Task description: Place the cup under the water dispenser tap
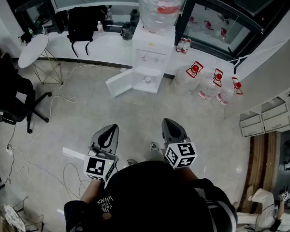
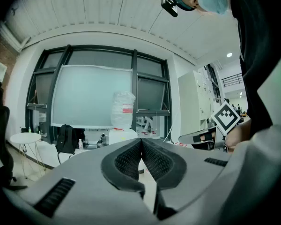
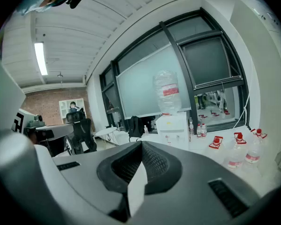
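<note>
The white water dispenser (image 1: 150,50) with a wrapped bottle on top stands against the far window ledge. Its lower door (image 1: 120,83) hangs open to the left. A small pale thing (image 1: 148,79) sits in the open compartment below the taps; I cannot tell whether it is the cup. My left gripper (image 1: 111,128) and right gripper (image 1: 168,122) are held close to my body, far from the dispenser, both pointing at it. Each is shut with nothing between the pads. The dispenser (image 2: 121,135) shows beyond the left gripper (image 2: 141,140), and the dispenser (image 3: 174,125) beyond the right gripper (image 3: 141,143).
Several large water jugs (image 1: 208,83) lie right of the dispenser. A black office chair (image 1: 9,98), a round white table (image 1: 33,50) and a black backpack (image 1: 84,23) are on the left. Cables (image 1: 63,98) trail across the floor. A white shelf unit (image 1: 266,117) stands at the right.
</note>
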Tool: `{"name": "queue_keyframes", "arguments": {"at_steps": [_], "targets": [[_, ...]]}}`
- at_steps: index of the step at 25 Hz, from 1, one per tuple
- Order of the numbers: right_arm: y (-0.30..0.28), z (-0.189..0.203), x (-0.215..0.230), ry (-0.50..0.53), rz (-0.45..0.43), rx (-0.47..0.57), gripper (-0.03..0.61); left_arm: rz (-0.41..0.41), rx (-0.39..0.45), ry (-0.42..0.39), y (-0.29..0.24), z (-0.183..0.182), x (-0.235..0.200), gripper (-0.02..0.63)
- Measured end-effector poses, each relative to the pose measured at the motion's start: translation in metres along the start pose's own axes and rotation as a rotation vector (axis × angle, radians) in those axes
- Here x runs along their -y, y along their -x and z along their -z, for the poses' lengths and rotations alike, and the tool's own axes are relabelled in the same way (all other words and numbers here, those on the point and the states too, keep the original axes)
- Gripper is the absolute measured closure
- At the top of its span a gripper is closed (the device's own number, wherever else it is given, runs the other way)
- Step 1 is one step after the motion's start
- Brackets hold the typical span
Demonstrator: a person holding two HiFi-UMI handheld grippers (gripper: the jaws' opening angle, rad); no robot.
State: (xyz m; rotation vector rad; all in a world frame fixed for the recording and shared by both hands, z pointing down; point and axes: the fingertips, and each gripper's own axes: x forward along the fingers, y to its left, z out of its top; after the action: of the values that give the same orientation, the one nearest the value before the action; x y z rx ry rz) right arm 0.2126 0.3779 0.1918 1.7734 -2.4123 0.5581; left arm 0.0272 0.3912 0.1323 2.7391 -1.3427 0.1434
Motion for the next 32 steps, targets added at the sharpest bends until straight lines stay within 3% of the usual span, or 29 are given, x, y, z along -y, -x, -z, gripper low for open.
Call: {"name": "queue_keyframes", "arguments": {"at_steps": [7,14,32], "targets": [[0.008,0.004,-0.004,-0.007,-0.031,0.020,0.537,-0.001,-0.007,-0.011,0.005,0.009,0.010,0.594],[-0.016,-0.017,0.012,0.066,-0.038,0.043,0.534,-0.023,-0.048,-0.015,-0.017,0.024,0.002,0.595],[-0.170,-0.076,0.136,0.155,-0.256,-0.055,0.534,-0.266,-0.060,0.047,-0.204,0.025,-0.037,0.594]]}}
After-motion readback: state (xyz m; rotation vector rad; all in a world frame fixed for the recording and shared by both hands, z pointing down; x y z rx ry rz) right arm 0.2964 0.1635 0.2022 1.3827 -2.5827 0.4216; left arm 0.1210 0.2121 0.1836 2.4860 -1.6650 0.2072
